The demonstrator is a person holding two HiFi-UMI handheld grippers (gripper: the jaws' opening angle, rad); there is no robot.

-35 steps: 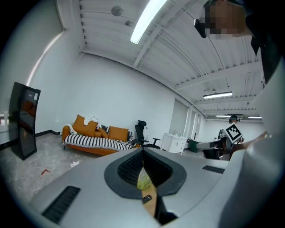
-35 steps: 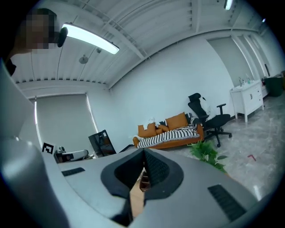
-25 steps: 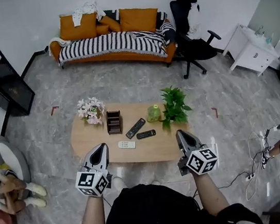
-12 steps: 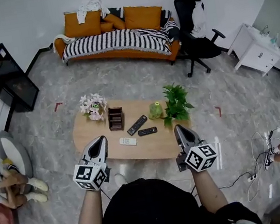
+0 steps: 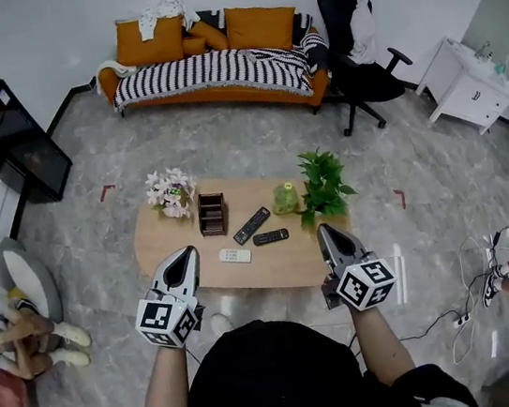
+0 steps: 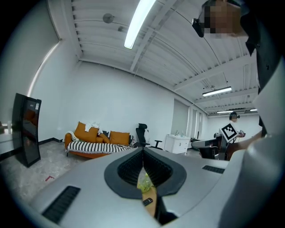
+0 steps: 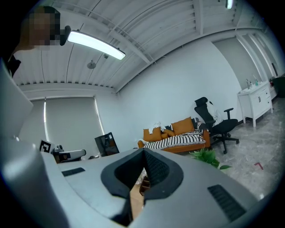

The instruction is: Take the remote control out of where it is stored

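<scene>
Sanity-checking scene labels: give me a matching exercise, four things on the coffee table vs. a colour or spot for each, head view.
Things:
1. flowers
2. plant
3. white remote
4. box

Colour or spot:
a. dark brown
b. right end of the table
c. far left corner of the table
d. closest to the table's near edge

Pairs: 1-c, 2-b, 3-d, 4-a
</scene>
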